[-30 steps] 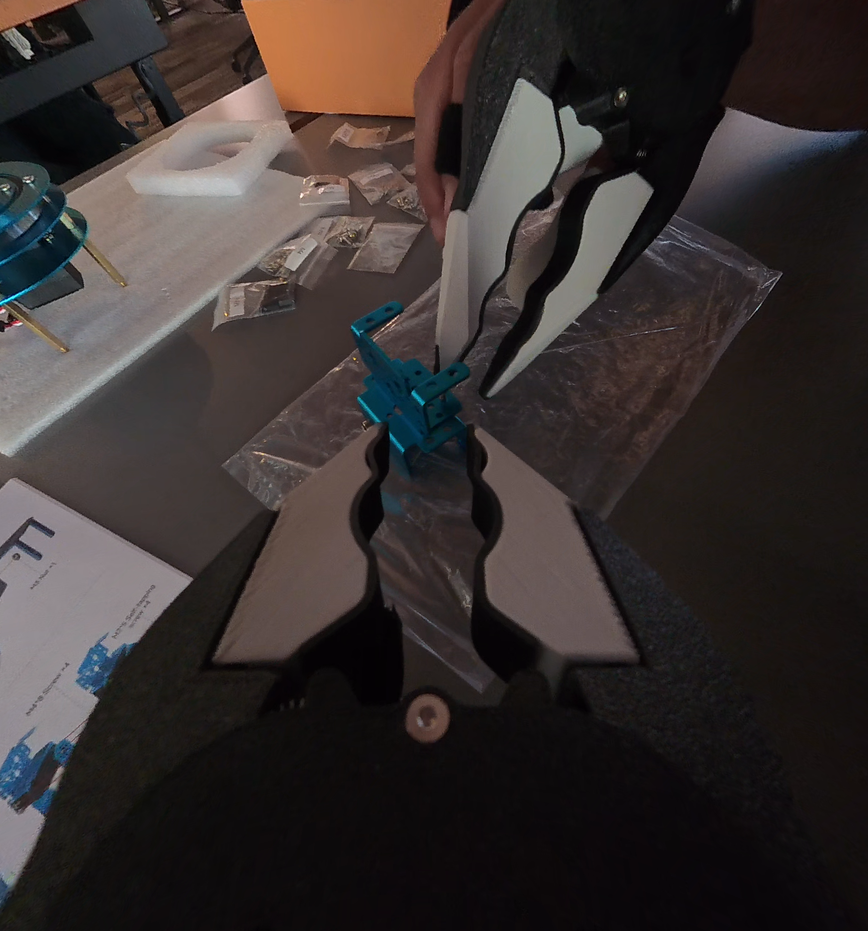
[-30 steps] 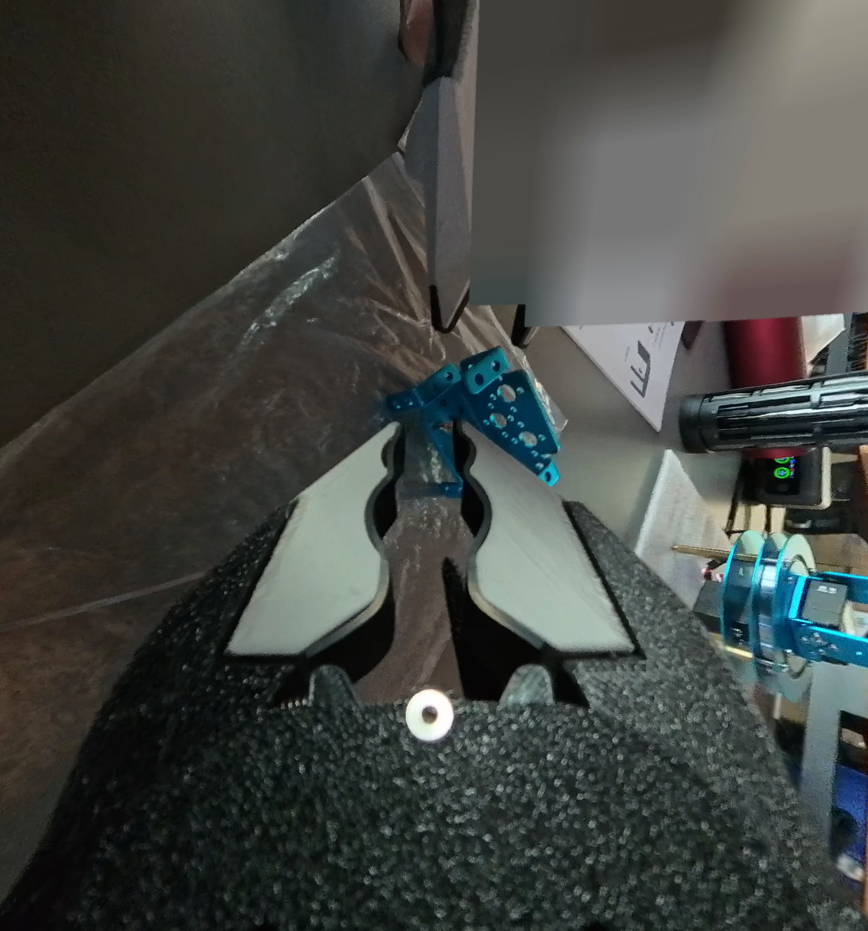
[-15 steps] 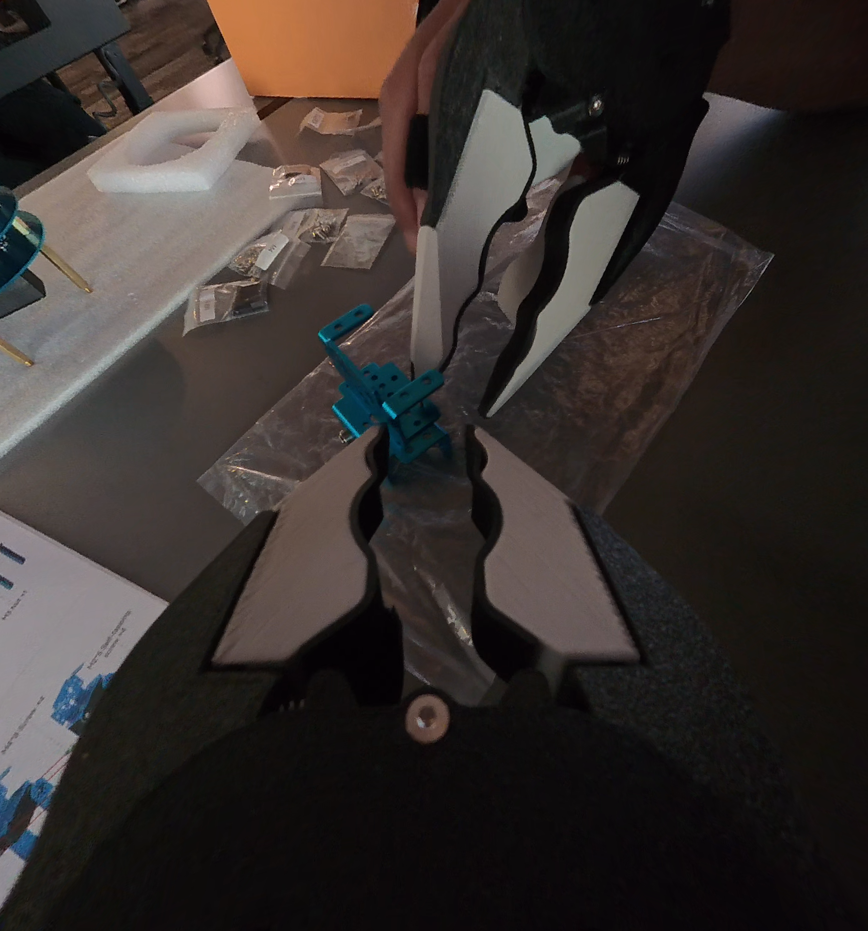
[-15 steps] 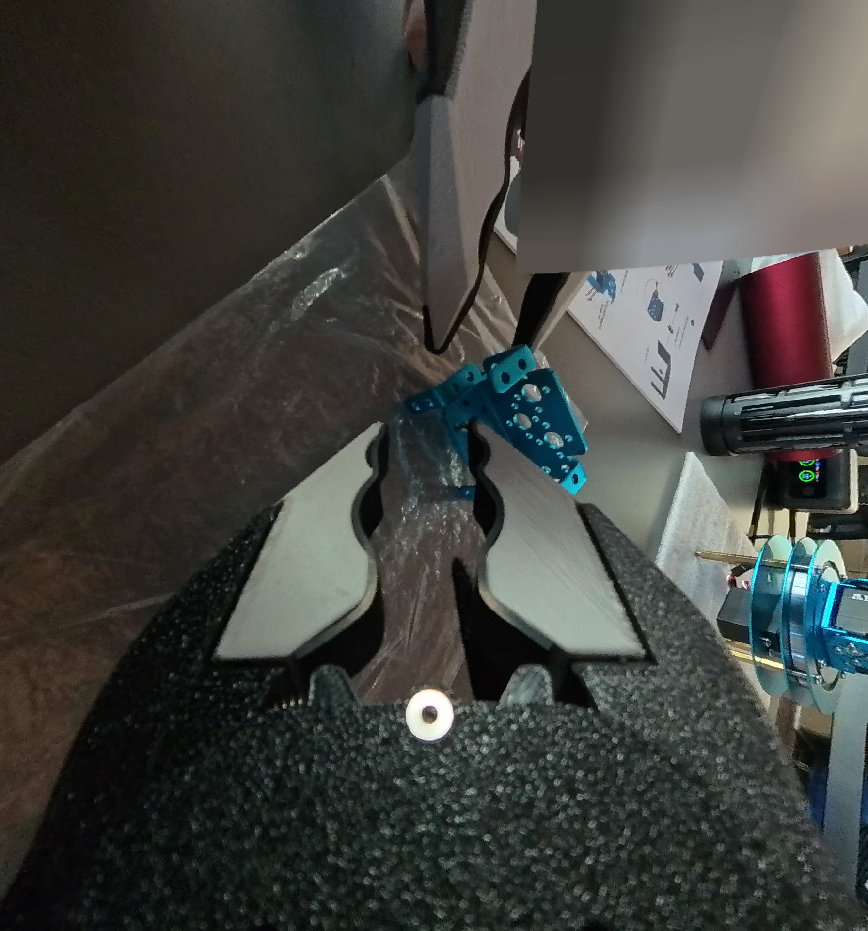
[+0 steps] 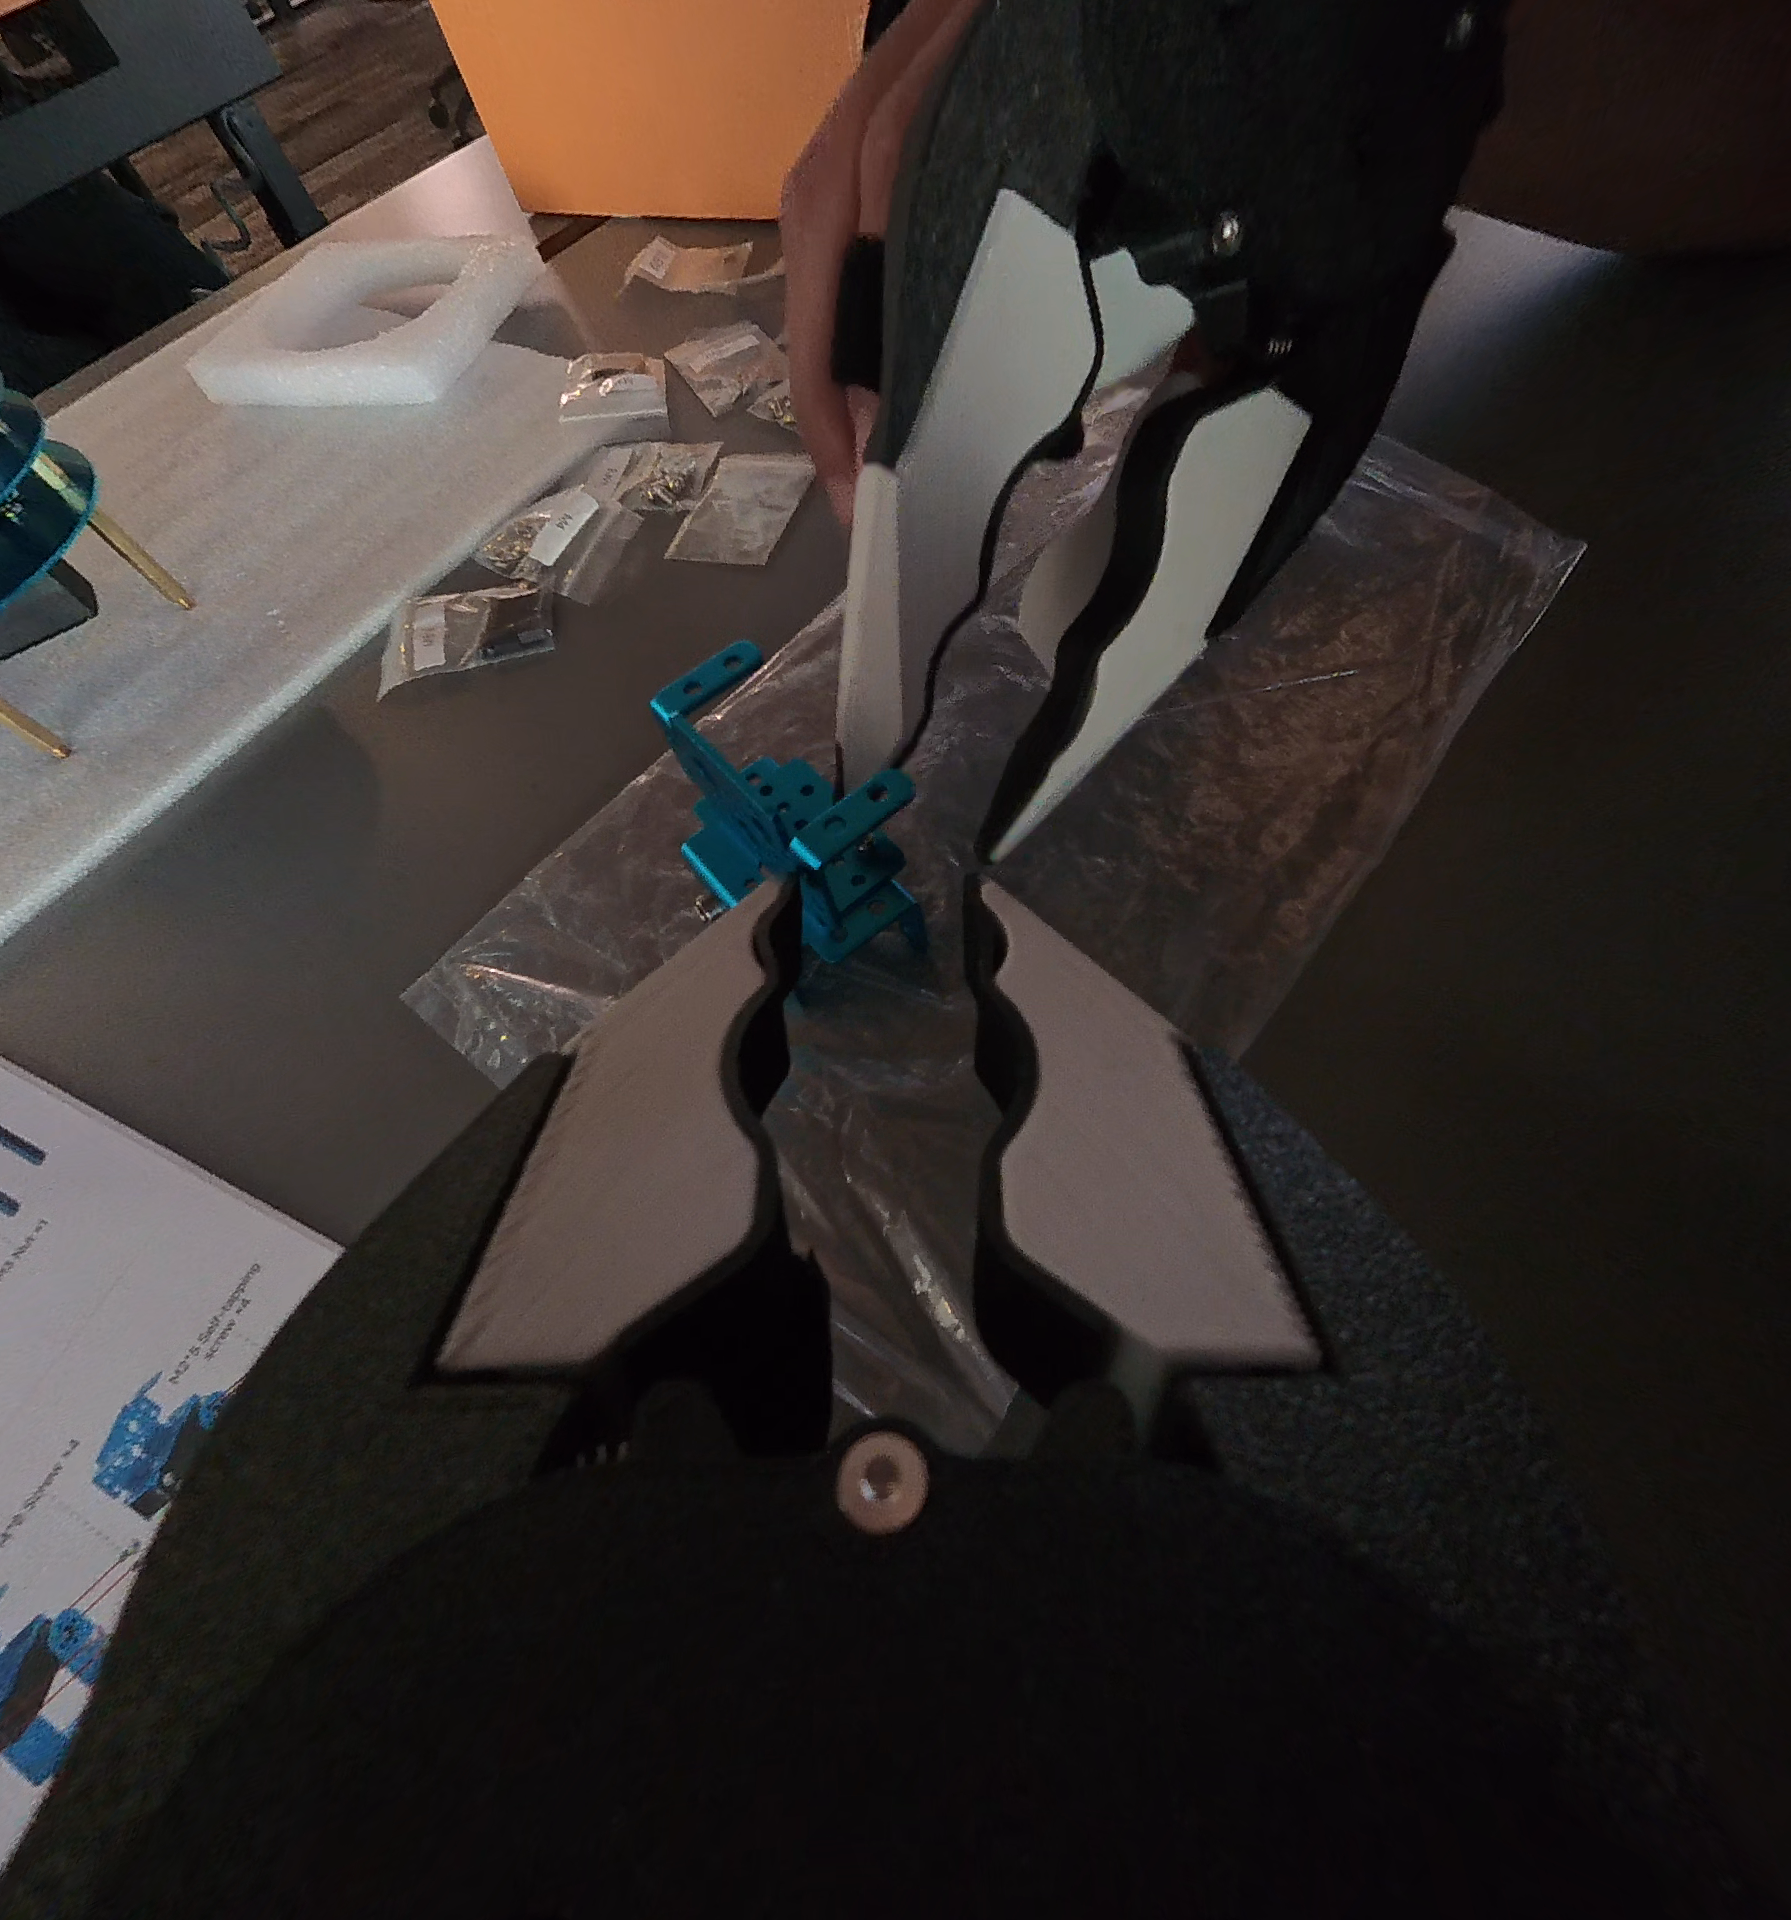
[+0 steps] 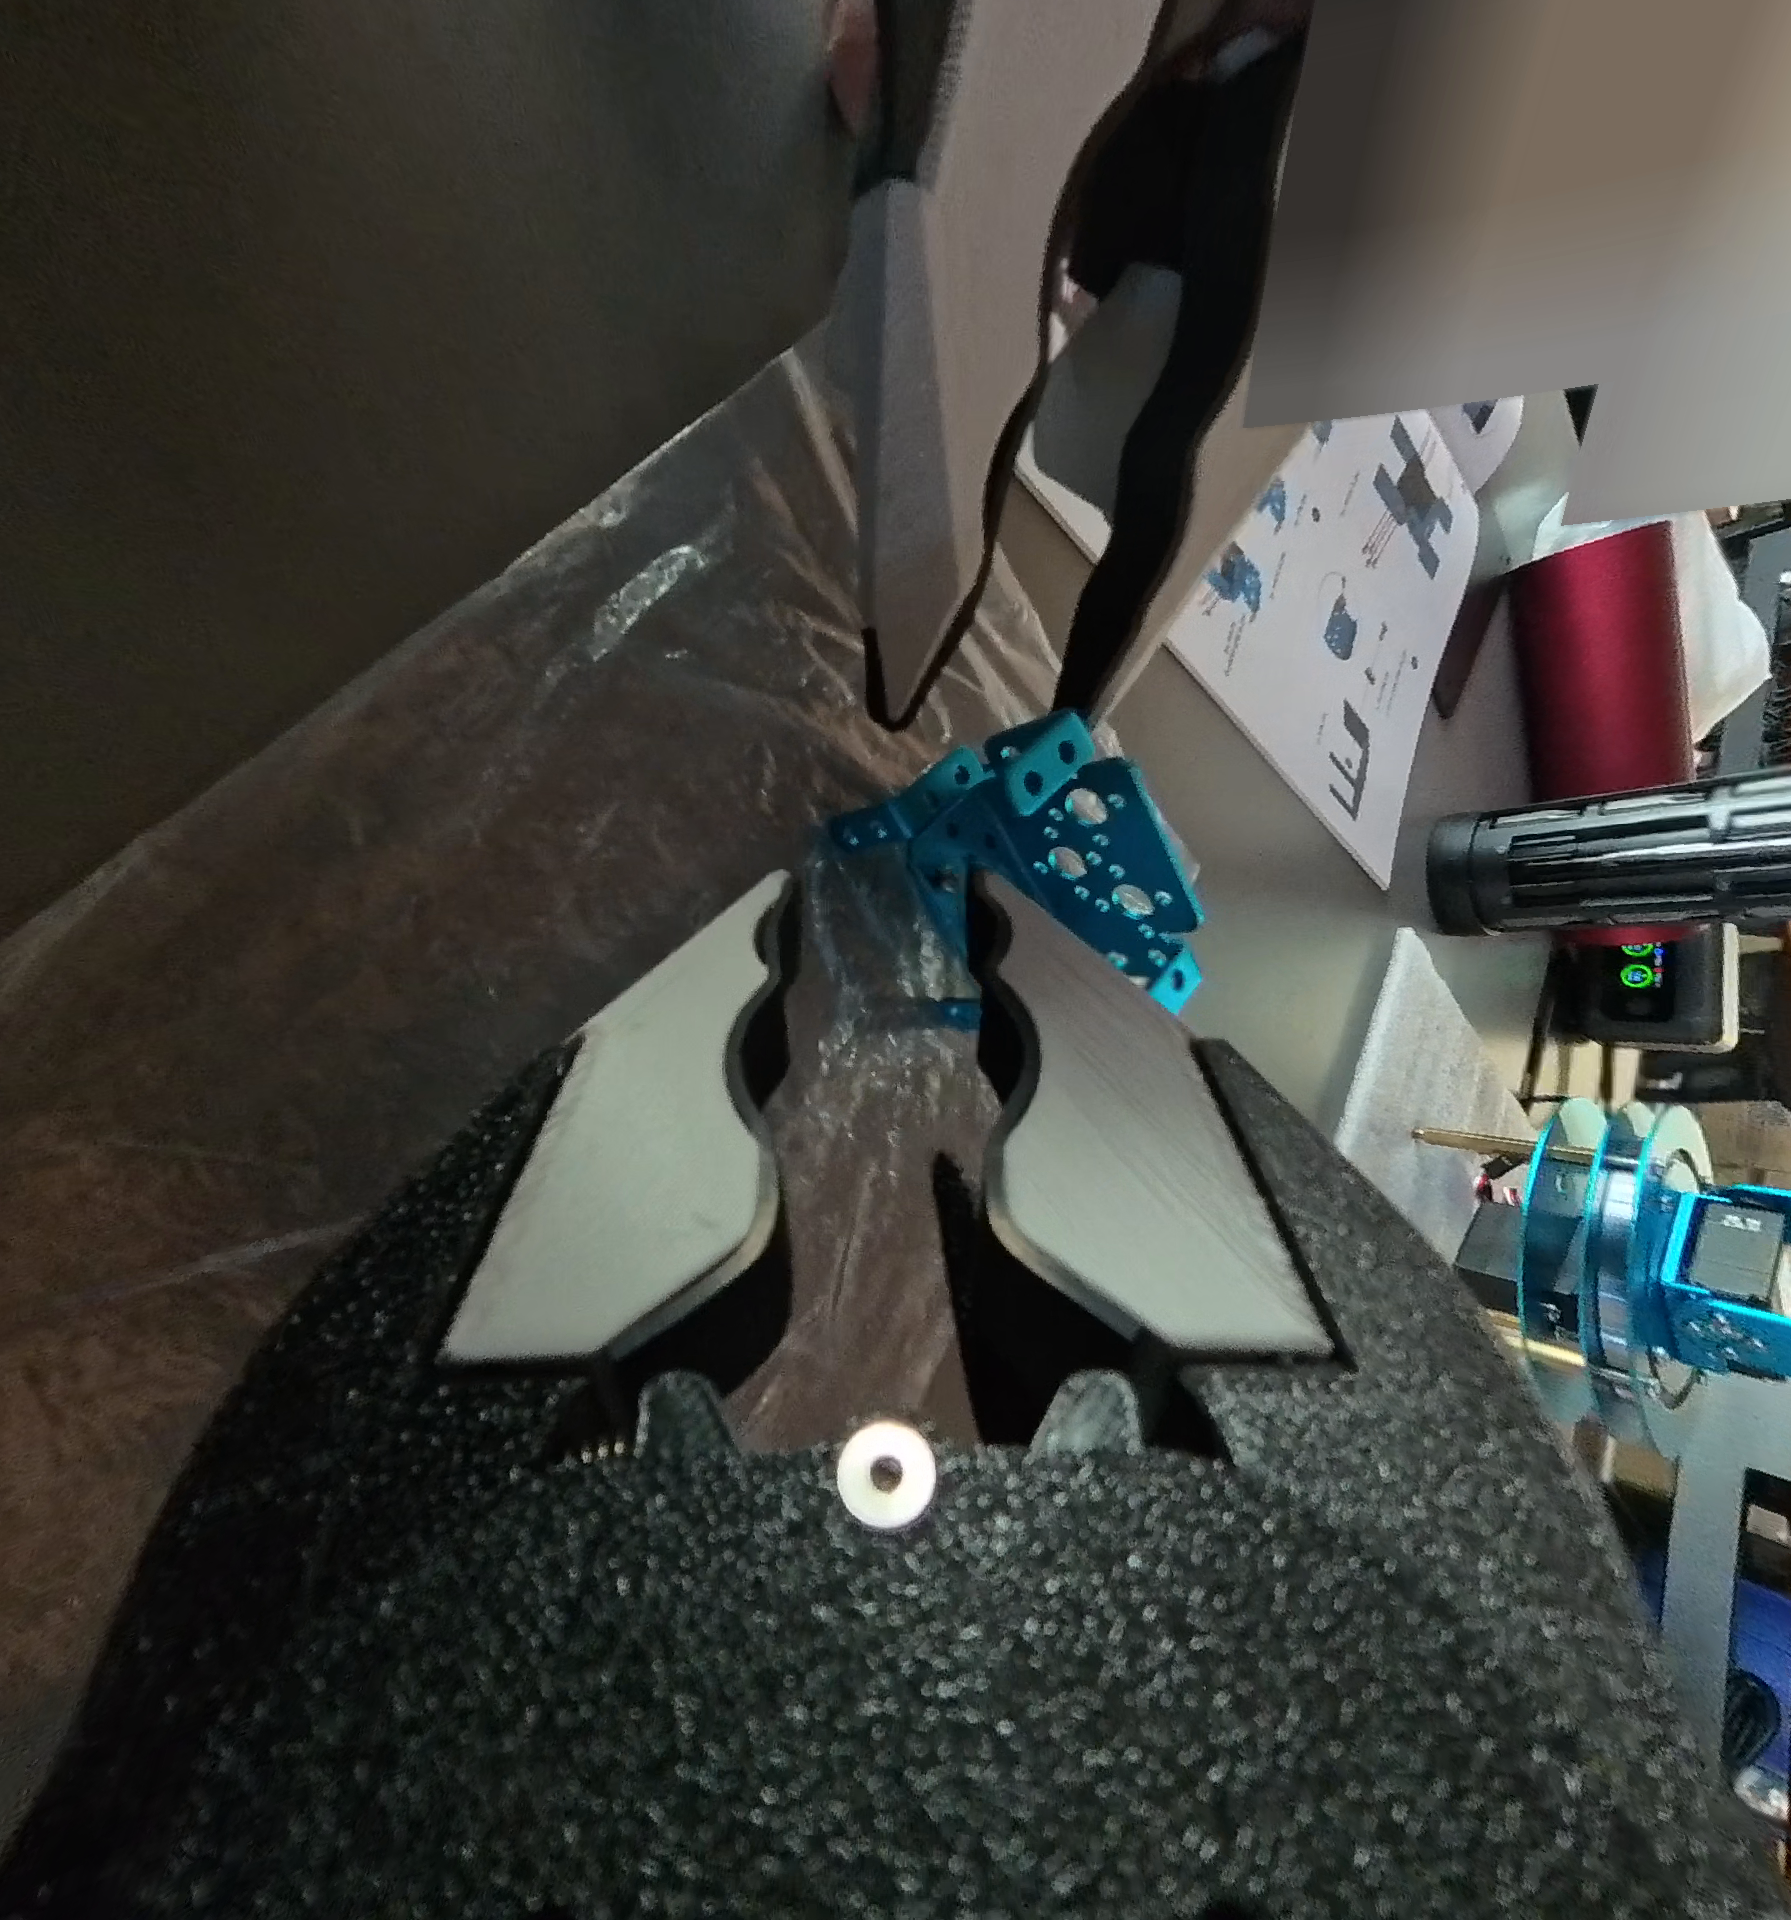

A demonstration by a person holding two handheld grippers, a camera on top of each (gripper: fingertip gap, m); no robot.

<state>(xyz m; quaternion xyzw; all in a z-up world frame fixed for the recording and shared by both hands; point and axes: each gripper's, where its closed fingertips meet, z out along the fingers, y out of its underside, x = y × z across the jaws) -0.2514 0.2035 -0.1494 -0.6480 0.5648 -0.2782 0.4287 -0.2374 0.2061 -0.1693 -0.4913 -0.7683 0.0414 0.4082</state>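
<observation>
A cluster of blue perforated metal brackets (image 5: pixel 803 831) is sat on a clear plastic bag (image 5: pixel 1234 748) spread flat on the grey table (image 5: pixel 278 862), right between the two grippers.

The left gripper (image 5: pixel 875 894) is spread apart, with nothing pinched; its tips are placed either side of the near end of the brackets, but whether either tip is actually touching metal can't be told. The right gripper (image 6: pixel 886 888) is also held apart and empty, with one bracket edge seen between its tips in its own view.

Handling, judged from looks only: the brackets are probably thin anodised aluminium, so light, stiff and not fragile, but smooth and likely slippery against the flat pads. The pieces seem loosely stacked rather than fastened, though that can't be confirmed. A flat plate face or a folded flange is best gripped, not a corner. The bag underneath is crinkly and could slide or get dragged along.

Small hardware packets (image 5: pixel 600 520), a white foam piece (image 5: pixel 351 332) and a printed instruction sheet (image 5: pixel 60 1351) are left off to the side.
</observation>
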